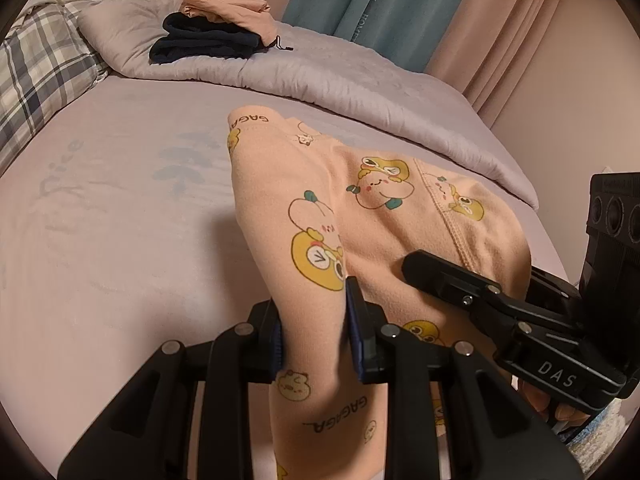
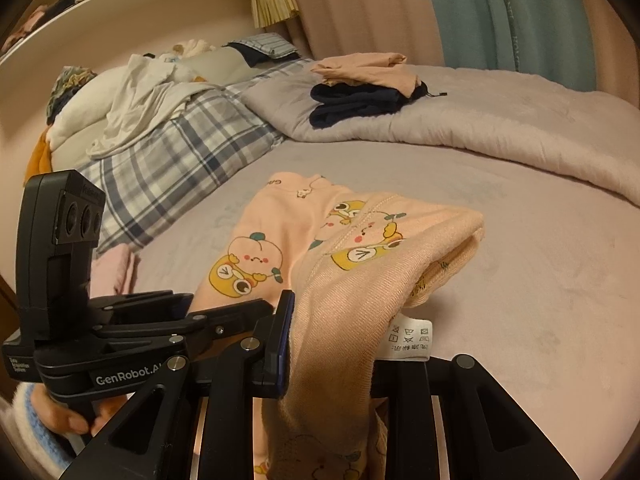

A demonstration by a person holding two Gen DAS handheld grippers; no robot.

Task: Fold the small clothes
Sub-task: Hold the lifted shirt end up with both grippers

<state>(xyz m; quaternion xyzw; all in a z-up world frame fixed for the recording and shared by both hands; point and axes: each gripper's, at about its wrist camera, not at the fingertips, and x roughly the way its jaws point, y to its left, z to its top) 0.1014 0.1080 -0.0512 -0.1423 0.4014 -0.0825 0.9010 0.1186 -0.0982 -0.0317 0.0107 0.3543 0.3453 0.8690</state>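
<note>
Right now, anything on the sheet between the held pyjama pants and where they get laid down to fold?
Nothing visible. The left gripper and right gripper both clamp the peach pyjama pants, whose far end drapes onto the bare bed sheet. The folded clothes stack sits well back on the duvet, clear of it.

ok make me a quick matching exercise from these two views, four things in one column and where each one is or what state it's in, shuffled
Things
1. peach cartoon pants
2. dark navy garment
3. care label
4. plaid bedding

Places or states
A. hanging from the fabric at the right gripper
B. folded on the lilac quilt, under a peach garment
C. clamped by both grippers, far end resting on the bed
D. at the head of the bed, under a white cloth

Pairs: 1-C, 2-B, 3-A, 4-D

The left gripper grips the pants too.
</note>
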